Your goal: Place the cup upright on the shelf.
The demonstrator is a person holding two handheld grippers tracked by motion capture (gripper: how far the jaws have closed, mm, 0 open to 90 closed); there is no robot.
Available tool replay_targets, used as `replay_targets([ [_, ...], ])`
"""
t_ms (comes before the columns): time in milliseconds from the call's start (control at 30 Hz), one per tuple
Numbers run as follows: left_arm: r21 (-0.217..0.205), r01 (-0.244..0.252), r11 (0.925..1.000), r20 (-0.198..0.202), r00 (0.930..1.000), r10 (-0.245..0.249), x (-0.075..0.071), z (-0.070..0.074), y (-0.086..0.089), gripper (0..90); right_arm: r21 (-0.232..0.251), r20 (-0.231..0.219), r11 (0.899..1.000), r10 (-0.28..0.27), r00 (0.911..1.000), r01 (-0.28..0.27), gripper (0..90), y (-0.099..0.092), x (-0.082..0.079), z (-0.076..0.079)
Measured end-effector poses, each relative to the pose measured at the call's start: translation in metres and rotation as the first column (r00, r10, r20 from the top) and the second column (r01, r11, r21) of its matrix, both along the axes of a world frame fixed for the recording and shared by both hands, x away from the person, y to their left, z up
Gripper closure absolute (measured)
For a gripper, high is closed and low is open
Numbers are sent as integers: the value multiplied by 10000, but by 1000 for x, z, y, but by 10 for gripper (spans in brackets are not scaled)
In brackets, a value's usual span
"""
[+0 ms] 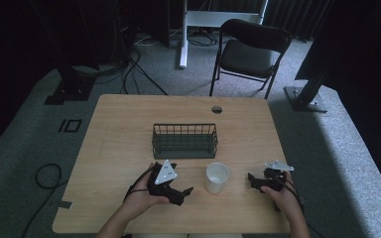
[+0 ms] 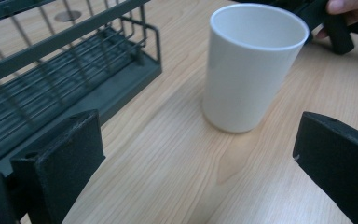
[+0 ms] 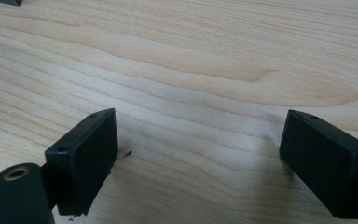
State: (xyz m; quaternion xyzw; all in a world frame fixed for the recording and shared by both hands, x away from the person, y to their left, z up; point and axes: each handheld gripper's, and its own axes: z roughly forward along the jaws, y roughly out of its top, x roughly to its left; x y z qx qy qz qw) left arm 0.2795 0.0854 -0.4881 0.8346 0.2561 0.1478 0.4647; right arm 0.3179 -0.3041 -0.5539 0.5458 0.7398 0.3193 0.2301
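Closing in on the white cup is about as far as things have got, by my reckoning: the cup stands upright on the tabletop, near the front edge and roughly midway along it, touched by nothing. Just behind it, toward the middle of the tabletop, sits the dark wire basket, and I can see nothing inside it. If the cup is headed for that basket, then the grasp, the lift and the placing are all still to do.

Left gripper now, just to the left of the cup, jaws pointing its way and spread wide. In the left gripper view the cup stands ahead of the two black jaws, clearly apart from both, with the basket off to one side. Released, holding nothing.

Right gripper on the other side of the cup, near the front right part of the tabletop, resting low in the person's hand. The right gripper view shows its jaws well parted over bare wood, nothing between them. Also empty, also touching no object.
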Motion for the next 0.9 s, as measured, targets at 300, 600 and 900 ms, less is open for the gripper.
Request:
replay_targets([
  [300, 30, 616, 9981, 91, 9981, -616, 4, -2, -24, 20, 3, -1, 10000, 1, 10000, -1, 110, 0, 0, 0],
  [600, -24, 1090, 9940, 52, 9940, -1090, 11, -3, -46, 20, 0, 4, 10000, 6, 10000, -6, 110, 0, 0, 0],
  [900, -59, 1411, 9900, 37, 9900, -1411, 17, -6, -62, 20, 7, 0, 10000, 2, 10000, -2, 110, 0, 0, 0],
])
